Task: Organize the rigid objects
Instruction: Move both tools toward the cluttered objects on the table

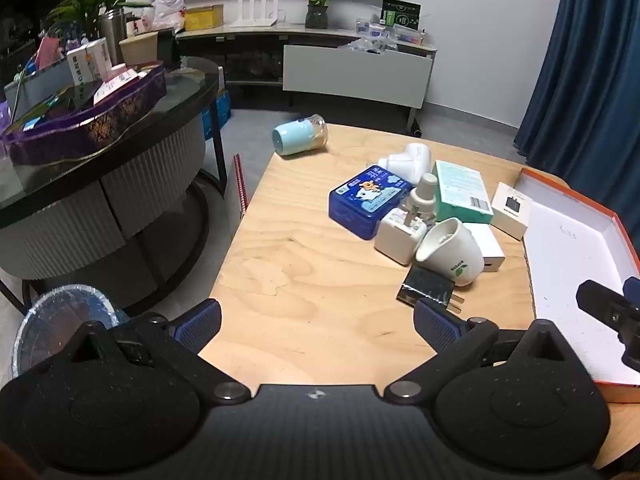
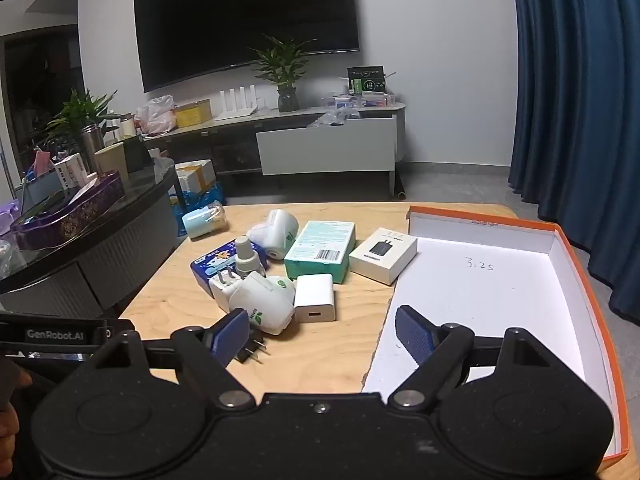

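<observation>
Beside the white-lined, orange-rimmed cardboard tray [image 2: 560, 280], a rectangular blue cartoon-printed tin [image 1: 368, 200] and mint-green barcoded carton [image 2: 320, 252] are lying.

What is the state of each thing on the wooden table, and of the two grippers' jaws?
Left gripper: jaws open, holding nothing.
Right gripper: jaws open, holding nothing.
Orange box: open, nothing inside.
Light blue container: lying on its side, apart from the pile.
Blue tin: closed, lying flat.
Teal carton: closed, lying flat.
White charger box: closed, lying flat.
Black plug: lying flat, prongs showing.
</observation>
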The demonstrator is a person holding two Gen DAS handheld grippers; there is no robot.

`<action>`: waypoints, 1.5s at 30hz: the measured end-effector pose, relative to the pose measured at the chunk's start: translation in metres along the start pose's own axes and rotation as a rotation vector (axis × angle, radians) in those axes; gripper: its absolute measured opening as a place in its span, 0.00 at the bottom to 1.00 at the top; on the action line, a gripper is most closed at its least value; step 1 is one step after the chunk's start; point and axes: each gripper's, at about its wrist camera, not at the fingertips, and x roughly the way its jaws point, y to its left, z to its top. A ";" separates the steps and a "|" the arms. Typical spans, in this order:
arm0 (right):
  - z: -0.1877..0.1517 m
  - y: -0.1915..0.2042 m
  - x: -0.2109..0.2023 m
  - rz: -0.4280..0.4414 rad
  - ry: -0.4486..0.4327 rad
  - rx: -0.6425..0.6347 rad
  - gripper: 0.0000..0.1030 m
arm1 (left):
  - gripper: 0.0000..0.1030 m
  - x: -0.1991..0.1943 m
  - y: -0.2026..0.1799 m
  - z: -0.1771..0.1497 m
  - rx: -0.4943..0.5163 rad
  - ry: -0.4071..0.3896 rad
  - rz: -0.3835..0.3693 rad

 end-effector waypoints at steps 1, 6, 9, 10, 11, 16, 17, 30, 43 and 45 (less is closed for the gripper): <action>0.000 0.001 0.001 -0.001 0.005 -0.001 0.92 | 1.00 0.000 0.000 0.000 -0.005 0.001 -0.004; -0.002 0.015 0.008 0.010 0.026 -0.022 0.92 | 1.00 0.003 0.008 0.000 -0.055 0.022 -0.047; -0.002 0.004 0.003 0.047 0.032 0.010 0.92 | 1.00 0.005 0.008 0.000 -0.050 0.020 -0.033; -0.001 0.009 0.005 0.047 0.039 0.003 0.92 | 1.00 0.005 0.008 -0.001 -0.051 0.019 -0.033; -0.002 0.010 0.007 0.050 0.037 -0.007 0.92 | 1.00 0.007 0.006 0.000 -0.051 0.025 -0.030; 0.001 0.013 0.009 0.053 0.048 -0.016 0.92 | 1.00 0.010 0.010 0.004 -0.046 0.031 -0.042; 0.002 0.013 0.010 0.055 0.048 -0.013 0.92 | 1.00 0.010 0.010 0.005 -0.042 0.034 -0.047; 0.015 0.017 0.017 0.023 0.048 0.029 0.92 | 1.00 0.020 0.017 0.040 0.041 0.014 -0.060; 0.024 0.031 0.033 0.001 0.060 0.034 0.92 | 1.00 0.035 0.024 0.063 0.110 0.009 -0.082; 0.023 0.034 0.037 -0.003 0.070 0.020 0.92 | 1.00 0.039 0.023 0.065 0.105 0.007 -0.091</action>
